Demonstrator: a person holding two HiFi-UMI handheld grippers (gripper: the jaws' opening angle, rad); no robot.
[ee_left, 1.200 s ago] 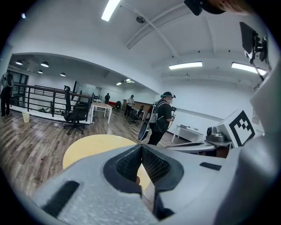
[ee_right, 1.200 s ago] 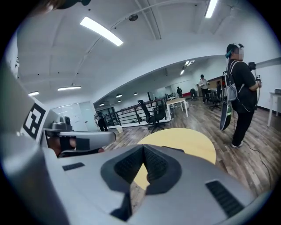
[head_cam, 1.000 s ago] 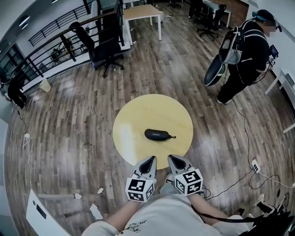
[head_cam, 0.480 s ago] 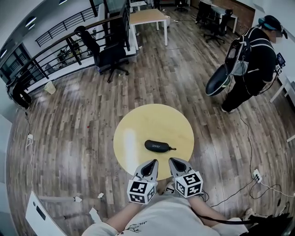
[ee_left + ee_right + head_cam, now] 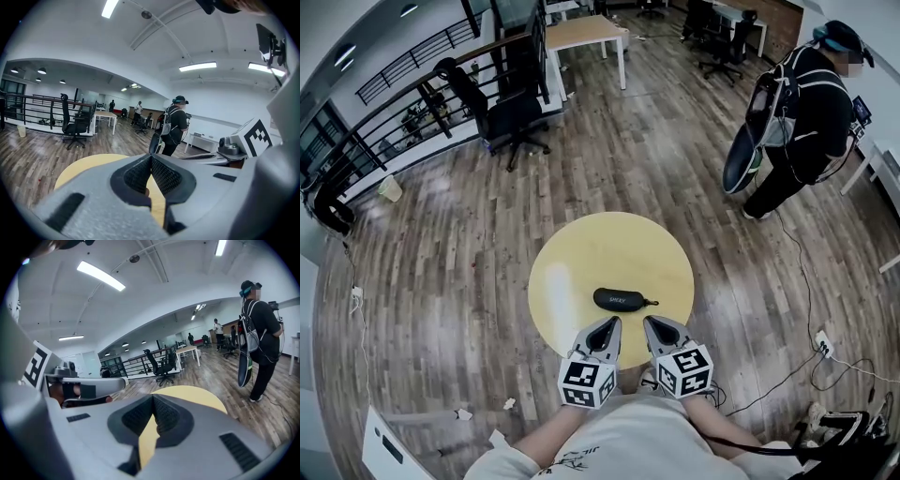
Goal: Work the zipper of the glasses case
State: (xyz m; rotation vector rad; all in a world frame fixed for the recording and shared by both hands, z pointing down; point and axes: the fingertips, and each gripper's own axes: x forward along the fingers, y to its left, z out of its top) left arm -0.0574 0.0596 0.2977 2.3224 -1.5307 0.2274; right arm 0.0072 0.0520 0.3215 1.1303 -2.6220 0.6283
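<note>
glasses case (image 5: 619, 299) judged light, stiff, slippery; pull tab (image 5: 653, 304) at 3 o'clock to be pinched; left hand-held gripper (image 5: 607, 325), right hand-held gripper (image 5: 652, 324) closed, empty.

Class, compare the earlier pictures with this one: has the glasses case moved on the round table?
No. The case lies in the same spot on the table, just right of its middle and nearer the front edge. Only the head camera shifted.

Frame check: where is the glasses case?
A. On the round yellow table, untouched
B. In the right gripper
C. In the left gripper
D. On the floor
A: the glasses case lies on the round table, apart from the left gripper and right gripper, both shut.
</note>
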